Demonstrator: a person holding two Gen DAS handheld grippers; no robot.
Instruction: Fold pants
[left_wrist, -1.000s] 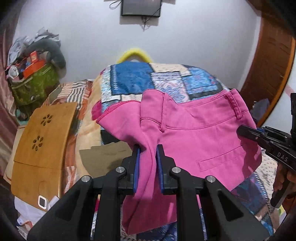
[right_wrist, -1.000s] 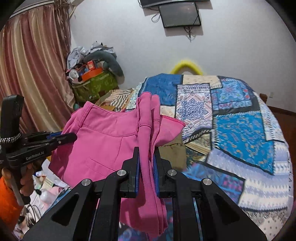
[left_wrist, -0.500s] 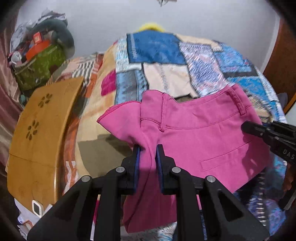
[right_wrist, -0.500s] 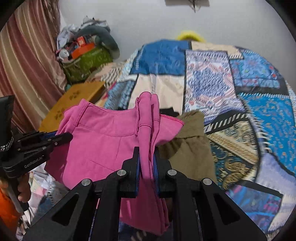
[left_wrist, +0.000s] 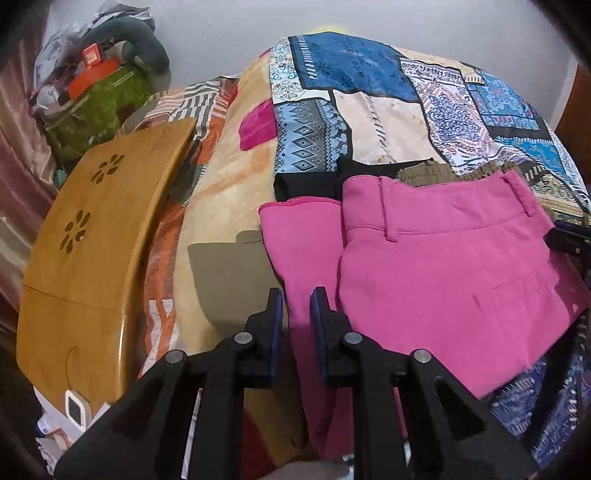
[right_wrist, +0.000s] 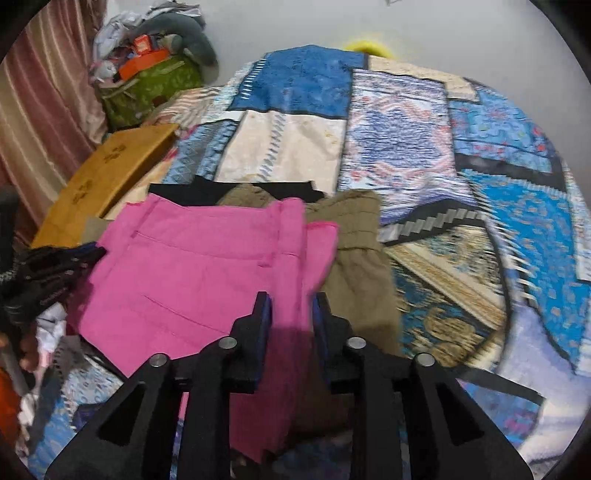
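Observation:
The pink pants (left_wrist: 443, 277) lie folded on the patchwork bed, waistband towards the far side. In the left wrist view my left gripper (left_wrist: 297, 306) is shut on a pink fold at the pants' left edge, low over the bed. In the right wrist view the pants (right_wrist: 192, 273) spread to the left. My right gripper (right_wrist: 291, 314) has its jaws opening, with pink cloth still between the pads but hanging loose. The right gripper's tip (left_wrist: 569, 240) shows at the pants' right edge. The left gripper (right_wrist: 55, 262), held by a hand, shows at the far left.
An olive garment (right_wrist: 354, 251) and a black one (right_wrist: 177, 192) lie under and behind the pants on the bedspread (right_wrist: 406, 147). A wooden lap table (left_wrist: 92, 240) lies at the bed's left side. A green bag (left_wrist: 96, 107) piled with clutter stands by the wall.
Both grippers came down and tilted towards the bed, laying the pink pants flat on it. The right jaws have widened around the cloth. The left grip is unchanged.

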